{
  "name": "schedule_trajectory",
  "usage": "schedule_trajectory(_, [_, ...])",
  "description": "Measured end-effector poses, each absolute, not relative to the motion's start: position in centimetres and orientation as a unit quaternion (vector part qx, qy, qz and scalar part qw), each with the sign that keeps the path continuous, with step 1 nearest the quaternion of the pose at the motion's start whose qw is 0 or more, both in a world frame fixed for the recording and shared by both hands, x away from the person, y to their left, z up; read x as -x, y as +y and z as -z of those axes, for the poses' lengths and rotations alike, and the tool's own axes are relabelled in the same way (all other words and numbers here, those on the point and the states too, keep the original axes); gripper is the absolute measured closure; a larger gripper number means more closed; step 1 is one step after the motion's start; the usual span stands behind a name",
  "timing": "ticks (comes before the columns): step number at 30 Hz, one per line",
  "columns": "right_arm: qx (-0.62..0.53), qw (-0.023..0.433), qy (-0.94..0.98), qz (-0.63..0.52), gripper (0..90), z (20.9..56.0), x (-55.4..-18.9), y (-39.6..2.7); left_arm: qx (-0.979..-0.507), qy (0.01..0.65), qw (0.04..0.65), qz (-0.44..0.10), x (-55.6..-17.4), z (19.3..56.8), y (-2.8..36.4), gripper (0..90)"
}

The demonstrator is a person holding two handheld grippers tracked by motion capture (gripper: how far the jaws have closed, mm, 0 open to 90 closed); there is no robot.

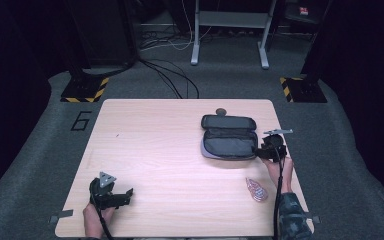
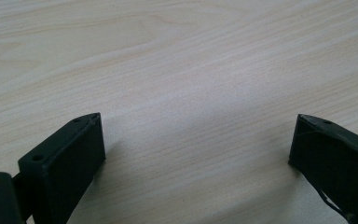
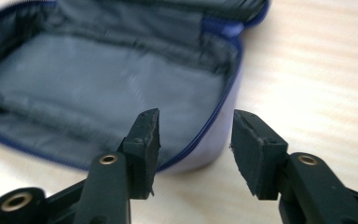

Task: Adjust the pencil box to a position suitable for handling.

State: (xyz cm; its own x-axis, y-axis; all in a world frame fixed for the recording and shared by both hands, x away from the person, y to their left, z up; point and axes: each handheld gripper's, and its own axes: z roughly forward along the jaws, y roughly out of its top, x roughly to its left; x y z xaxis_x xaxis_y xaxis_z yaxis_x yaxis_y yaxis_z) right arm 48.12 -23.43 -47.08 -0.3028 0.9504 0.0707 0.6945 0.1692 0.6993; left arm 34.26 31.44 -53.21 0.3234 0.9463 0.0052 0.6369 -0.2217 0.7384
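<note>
An open zip pouch (image 1: pixel 228 137) with a dark shell and grey lining lies flat at the table's right back. My right gripper (image 1: pixel 258 150) is at the pouch's right end. In the right gripper view the jaws (image 3: pixel 196 116) stand apart, the pouch (image 3: pixel 98 84) corner's blue-edged rim lies in the gap, and neither pad presses on it. My left gripper (image 1: pixel 128 194) rests low at the table's front left, pointing right. Its jaws (image 2: pixel 198 119) are spread wide over bare wood with nothing between them.
A small pinkish wrapped item (image 1: pixel 256 190) lies on the light wooden table (image 1: pixel 155 150) near the right forearm. A small dark round thing (image 1: pixel 221 111) sits just behind the pouch. Beyond the table are stand bases with hazard tape (image 1: pixel 85 90) and floor cables (image 1: pixel 175 75).
</note>
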Motion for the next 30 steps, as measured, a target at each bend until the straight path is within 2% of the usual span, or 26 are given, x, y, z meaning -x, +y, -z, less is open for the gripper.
schedule_trajectory(7, [-0.567,0.186,0.732,-0.328,52.7,47.6,-50.5,-24.4,-0.745,0.531,0.327,-0.237,-34.3,53.2,31.4,3.2])
schedule_trajectory(10, [-0.571,0.165,0.735,-0.326,66.5,48.7,-51.2,-24.3,-0.745,0.531,0.327,-0.237,-34.3,53.2,31.4,3.2])
schedule_trajectory(14, [-0.571,0.163,0.740,-0.317,76.2,49.2,-51.0,-23.7,-0.745,0.531,0.327,-0.236,-34.2,53.2,31.4,3.3])
schedule_trajectory(18, [-0.560,0.165,0.747,-0.318,79.8,49.2,-50.7,-23.4,-0.745,0.531,0.327,-0.236,-34.2,53.2,31.4,3.3])
schedule_trajectory(30, [-0.527,0.160,0.770,-0.321,80.5,49.3,-49.3,-20.5,-0.745,0.531,0.327,-0.236,-34.2,53.2,31.4,3.3])
